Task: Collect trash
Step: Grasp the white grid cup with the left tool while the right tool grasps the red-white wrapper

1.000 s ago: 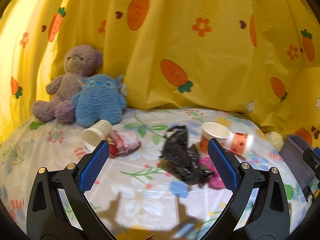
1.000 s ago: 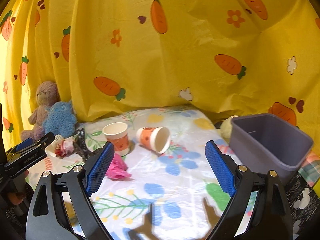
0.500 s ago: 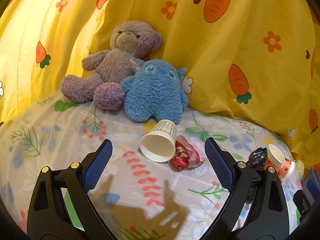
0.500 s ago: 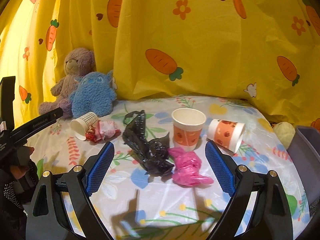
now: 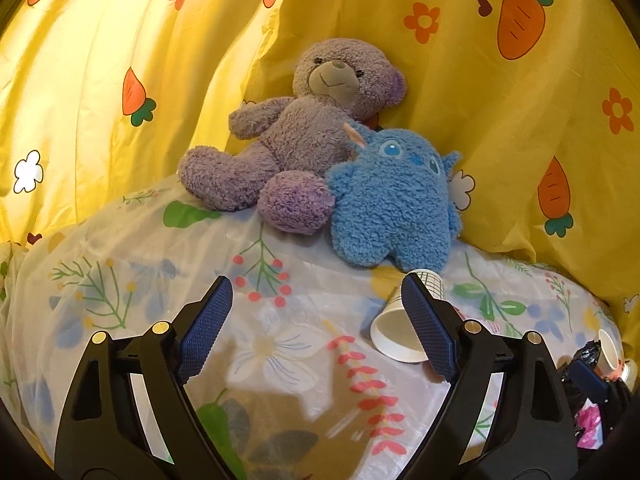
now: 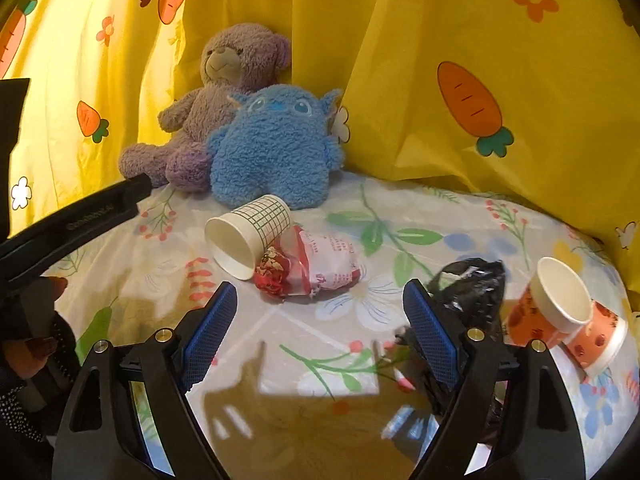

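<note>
Both claws were released and held nothing. The left gripper (image 5: 316,328) had free cloth between its fingers; the checked paper cup (image 6: 250,236) lay tipped at its right fingertip. Ahead of the right gripper (image 6: 320,328) lay a crumpled red wrapper (image 6: 316,268), with a glossy black bag (image 6: 476,292) just right.

Backdrop curtain (image 6: 420,20): yellow, printed with orange carrots with green tops, orange flowers, small white flowers and dark hearts. Table cover (image 6: 440,216): white, floral print in green, blue, yellow, red. Teddy bear (image 6: 224,92): dull purple. Plush monster (image 6: 276,148): blue. Tipped cup (image 6: 248,236): white with green grid. Wrapper (image 6: 312,268): red and white. Bag (image 6: 472,288): black. Two cups (image 6: 560,316): orange, darker spots, white inside. Gripper pads (image 5: 206,326): blue on black frames.
</note>
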